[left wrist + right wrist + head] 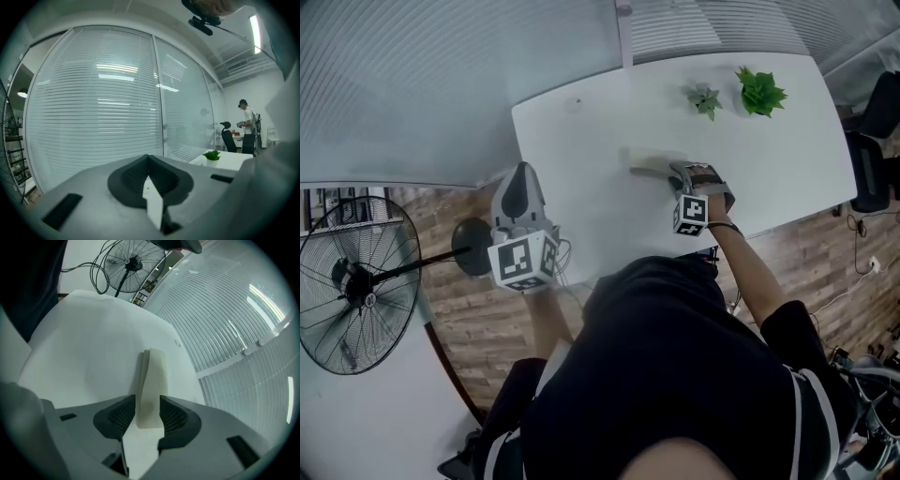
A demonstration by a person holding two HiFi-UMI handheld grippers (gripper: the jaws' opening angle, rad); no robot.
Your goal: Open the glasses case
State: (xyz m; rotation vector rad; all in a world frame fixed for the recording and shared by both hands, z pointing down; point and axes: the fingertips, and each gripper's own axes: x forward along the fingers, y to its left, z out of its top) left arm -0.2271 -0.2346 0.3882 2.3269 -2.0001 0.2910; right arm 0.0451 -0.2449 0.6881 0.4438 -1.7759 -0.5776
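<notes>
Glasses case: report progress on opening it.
Done: the right gripper clamps one end of the white glasses case on the table. In hand: that hold only; the left gripper is shut, empty, away from it. Left: lifting the lid, which looks closed.

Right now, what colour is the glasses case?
Off-white glasses case, clearest in the right gripper view.

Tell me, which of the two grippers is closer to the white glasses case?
Right. The right gripper has its jaws clamped on the glasses case lying on the table. The left gripper is held off to the table's left, jaws together.
</notes>
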